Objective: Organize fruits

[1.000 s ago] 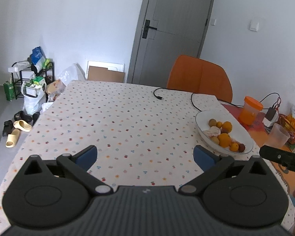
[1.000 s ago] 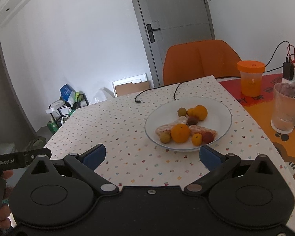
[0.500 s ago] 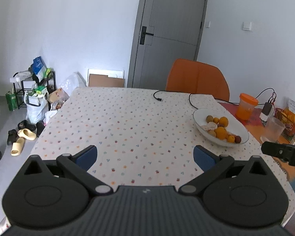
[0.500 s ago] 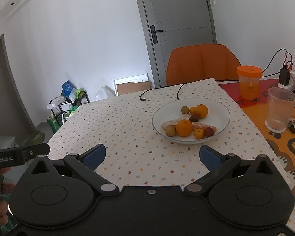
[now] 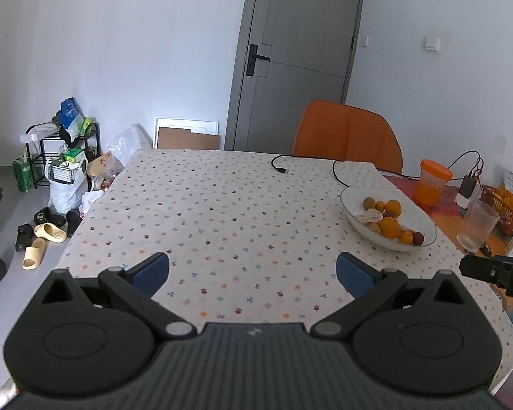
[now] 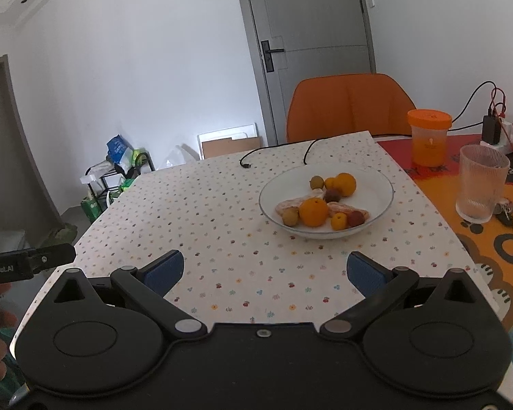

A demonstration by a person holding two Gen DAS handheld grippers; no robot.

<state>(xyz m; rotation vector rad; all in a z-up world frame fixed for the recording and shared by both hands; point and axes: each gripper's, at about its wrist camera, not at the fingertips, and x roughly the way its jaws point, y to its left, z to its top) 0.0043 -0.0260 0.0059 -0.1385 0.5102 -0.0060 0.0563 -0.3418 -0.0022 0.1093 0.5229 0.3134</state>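
Observation:
A white bowl (image 6: 376, 177) stands on the dotted tablecloth and holds several fruits: a large orange (image 6: 313, 212), another orange (image 6: 345, 183), small brown and red fruits and peeled segments. The same bowl (image 5: 355, 218) appears to the right in the left wrist view. My right gripper (image 6: 262, 271) is open and empty, held back from the bowl near the table's front edge. My left gripper (image 5: 253, 273) is open and empty too, over the bare cloth left of the bowl.
A ribbed glass (image 6: 480, 184) and an orange-lidded jar (image 6: 428, 136) stand right of the bowl on an orange mat. A black cable (image 5: 280, 167) lies at the far side. An orange chair (image 5: 349, 136) stands behind the table. Shoes and bags lie on the floor at left.
Both grippers have drawn back and up from the table, so the bowl looks smaller and farther. Jaws stay open. The fruits have not moved.

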